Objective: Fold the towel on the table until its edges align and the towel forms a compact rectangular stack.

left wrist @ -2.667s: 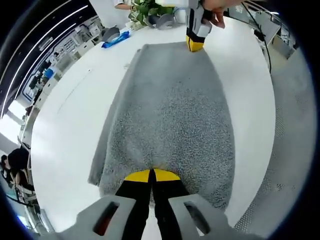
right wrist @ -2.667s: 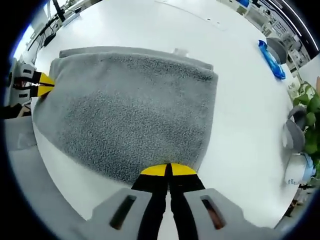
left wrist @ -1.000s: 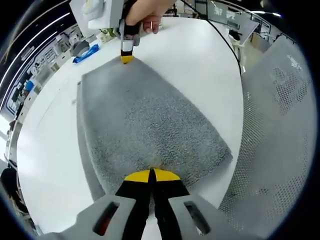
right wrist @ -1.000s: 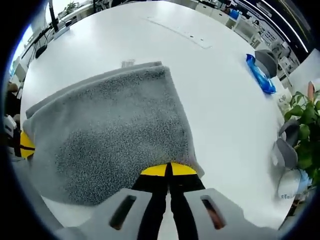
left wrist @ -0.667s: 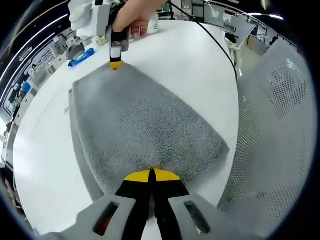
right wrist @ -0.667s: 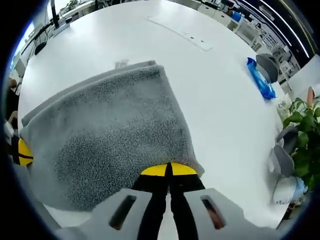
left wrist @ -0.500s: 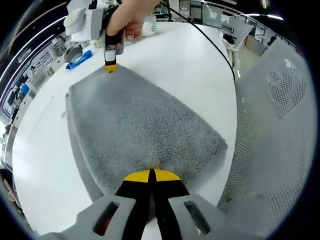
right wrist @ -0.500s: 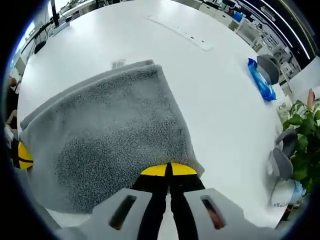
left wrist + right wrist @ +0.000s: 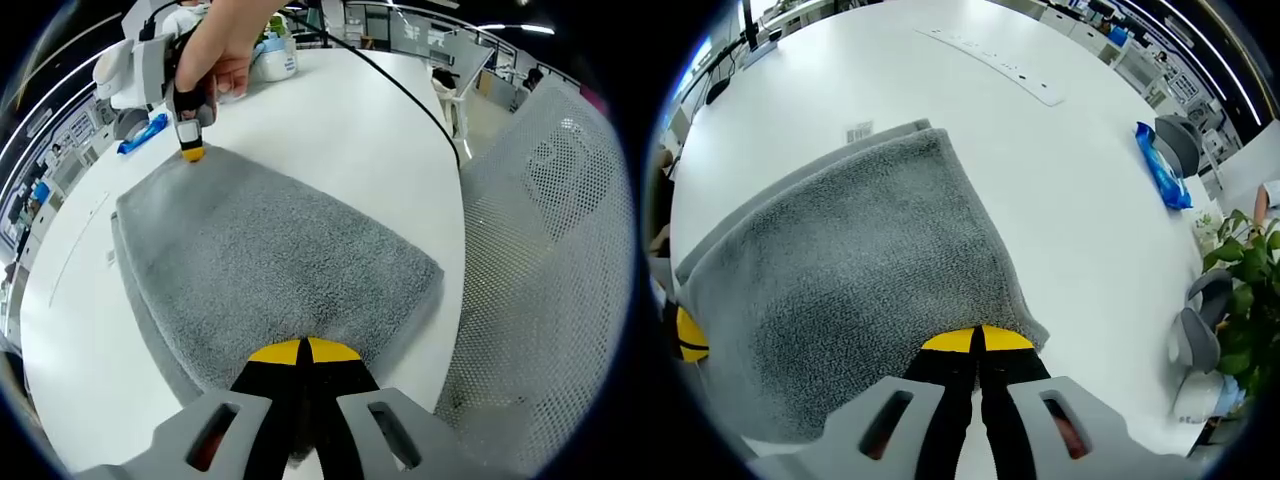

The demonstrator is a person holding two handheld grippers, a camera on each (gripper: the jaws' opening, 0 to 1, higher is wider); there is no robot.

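Note:
A grey towel (image 9: 265, 265) lies folded double on the white table (image 9: 350, 120), its lower layer peeking out along one side. My left gripper (image 9: 305, 350) is shut on the towel's near corner. At the far corner the right gripper (image 9: 192, 153) pinches the cloth, held by a person's hand (image 9: 225, 50). In the right gripper view the same towel (image 9: 840, 270) spreads ahead, with my right gripper (image 9: 978, 342) shut on its near corner. The left gripper's yellow tip (image 9: 688, 335) shows at the towel's far left corner.
A blue packet (image 9: 1162, 165) and a grey object (image 9: 1196, 325) lie beside a green plant (image 9: 1250, 300) at the table's far side. A white power strip (image 9: 1005, 70) lies beyond the towel. A grey mesh chair (image 9: 545, 260) stands off the table edge; a white jar (image 9: 272, 60) sits behind the hand.
Both grippers have kept their hold on the corners while swinging the towel round on the table. The top layer now lies flatter over the lower one.

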